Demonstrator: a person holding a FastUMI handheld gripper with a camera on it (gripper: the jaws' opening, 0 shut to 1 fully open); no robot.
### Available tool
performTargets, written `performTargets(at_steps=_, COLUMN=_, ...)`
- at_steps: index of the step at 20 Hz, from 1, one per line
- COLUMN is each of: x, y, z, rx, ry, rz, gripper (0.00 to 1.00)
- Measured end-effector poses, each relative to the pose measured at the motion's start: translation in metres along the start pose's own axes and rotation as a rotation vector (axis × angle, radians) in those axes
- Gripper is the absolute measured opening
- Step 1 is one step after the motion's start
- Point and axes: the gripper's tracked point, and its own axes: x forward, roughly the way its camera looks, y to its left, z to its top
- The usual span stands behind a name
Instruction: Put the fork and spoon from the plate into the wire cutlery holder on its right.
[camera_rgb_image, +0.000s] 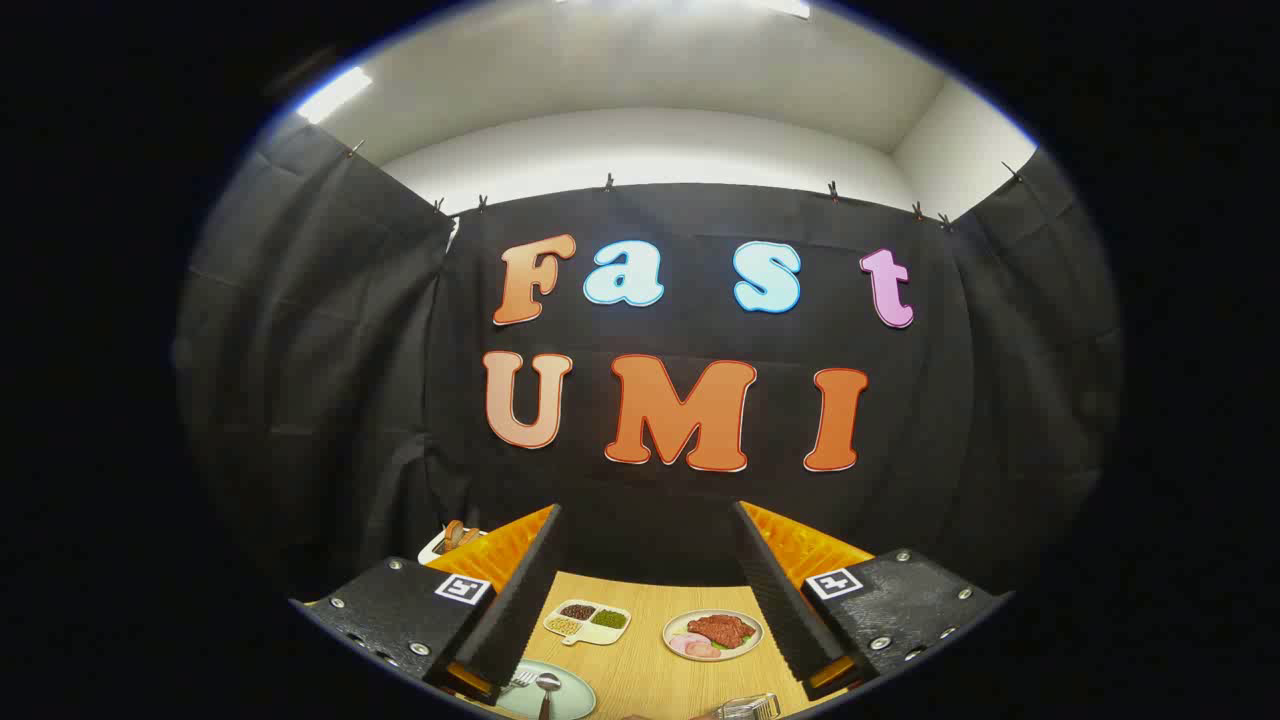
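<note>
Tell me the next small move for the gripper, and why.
Probably tip the gripper down and toward the pale green plate. Its fingers stand wide open and empty, aimed high at the booth wall, while the spoon and fork lie on that plate, low between the fingers. The wire holder sits to the plate's right.

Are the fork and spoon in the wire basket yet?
Not yet. Nothing is done: the fork and spoon lie on the pale green plate. The hand-held gripper is open and holds nothing, its fingers wide apart above the table. Both pieces must go into the wire cutlery holder.
</note>
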Motion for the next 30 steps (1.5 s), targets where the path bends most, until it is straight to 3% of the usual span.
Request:
performTargets(at_steps=20, x=0.005, y=0.009, z=-0.009, rx=0.000, ry=0.023, rz=0.032, gripper=0.99)
performTargets(at_steps=26, x=0.010, y=0.021, z=-0.029, rx=0.011, ry=0.083, rz=0.057, gripper=0.99)
performTargets(at_steps=30, x=0.010, y=0.052, z=-0.076, rx=0.021, ry=0.214, rz=0.119, gripper=0.99)
